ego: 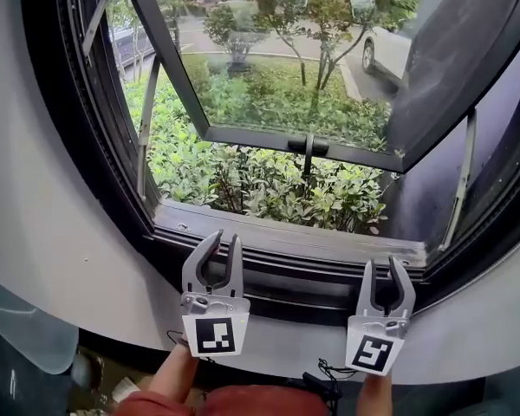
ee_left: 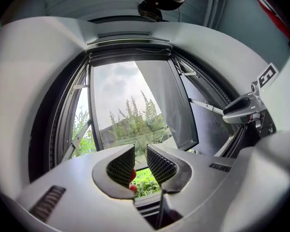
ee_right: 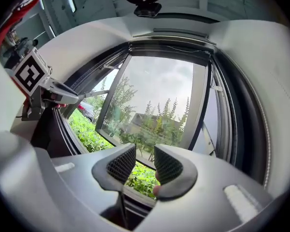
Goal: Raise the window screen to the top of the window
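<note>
Tongs first: my left tongs [ego: 225, 243] and my right tongs [ego: 384, 267] are both spread a little. Nothing is pinched in them, and only green bushes [ego: 269, 180] show through the gaps. Both sit low, just in front of the window sill [ego: 286, 237], well apart from each other. The window panes [ego: 269, 59] are swung outward. The window screen [ee_left: 130, 50] looks to be up at the top of the frame. I see only its dark bar there.

Green shrubs [ego: 269, 185] below; white car [ego: 386, 50] (partly hidden) beyond
</note>
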Demonstrator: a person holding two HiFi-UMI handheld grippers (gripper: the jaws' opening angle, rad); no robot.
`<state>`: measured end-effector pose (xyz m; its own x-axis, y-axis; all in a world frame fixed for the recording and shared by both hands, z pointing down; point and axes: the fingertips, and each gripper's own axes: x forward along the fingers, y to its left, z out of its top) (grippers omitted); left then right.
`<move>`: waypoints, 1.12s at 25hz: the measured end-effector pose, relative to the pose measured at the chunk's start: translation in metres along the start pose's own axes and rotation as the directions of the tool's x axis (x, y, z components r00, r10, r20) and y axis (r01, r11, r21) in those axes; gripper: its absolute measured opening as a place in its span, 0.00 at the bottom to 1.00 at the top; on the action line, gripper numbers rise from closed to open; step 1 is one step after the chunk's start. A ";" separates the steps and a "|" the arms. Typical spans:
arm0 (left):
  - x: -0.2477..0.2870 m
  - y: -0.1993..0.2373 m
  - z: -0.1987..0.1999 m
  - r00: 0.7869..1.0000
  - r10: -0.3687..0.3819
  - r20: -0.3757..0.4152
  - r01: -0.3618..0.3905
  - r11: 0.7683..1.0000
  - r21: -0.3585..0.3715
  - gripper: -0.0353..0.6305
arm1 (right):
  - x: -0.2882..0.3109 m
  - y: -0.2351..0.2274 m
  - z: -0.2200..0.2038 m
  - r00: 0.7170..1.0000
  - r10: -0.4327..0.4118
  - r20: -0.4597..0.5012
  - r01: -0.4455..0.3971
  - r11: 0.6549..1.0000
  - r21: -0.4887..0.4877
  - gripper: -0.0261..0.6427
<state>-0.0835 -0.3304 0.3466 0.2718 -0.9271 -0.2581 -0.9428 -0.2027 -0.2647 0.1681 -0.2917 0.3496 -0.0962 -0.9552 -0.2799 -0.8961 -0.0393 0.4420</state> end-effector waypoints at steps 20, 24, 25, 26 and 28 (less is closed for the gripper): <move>-0.040 -0.027 -0.067 0.986 -0.033 -0.161 0.014 0.993 -0.117 0.15 | -0.031 0.041 -0.052 0.985 0.102 -0.136 -0.067 0.968 0.243 0.23; -0.040 -0.031 -0.064 0.987 -0.046 -0.152 0.029 0.993 -0.117 0.14 | -0.032 0.043 -0.050 0.985 0.106 -0.133 -0.071 0.967 0.243 0.17; -0.040 -0.032 -0.064 0.987 -0.049 -0.153 0.032 0.993 -0.114 0.14 | -0.032 0.044 -0.049 0.985 0.107 -0.133 -0.073 0.968 0.242 0.16; -0.040 -0.032 -0.064 0.987 -0.051 -0.155 0.034 0.993 -0.111 0.14 | -0.033 0.044 -0.049 0.985 0.109 -0.134 -0.075 0.969 0.237 0.14; -0.041 -0.031 -0.064 0.986 -0.048 -0.159 0.029 0.993 -0.116 0.10 | -0.033 0.044 -0.049 0.985 0.109 -0.136 -0.075 0.969 0.235 0.10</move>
<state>-0.0778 -0.3064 0.4244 0.2821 -0.9548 -0.0940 -0.9505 -0.2648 -0.1622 0.1526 -0.2762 0.4198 -0.1340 -0.9847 -0.1116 -0.9629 0.1027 0.2495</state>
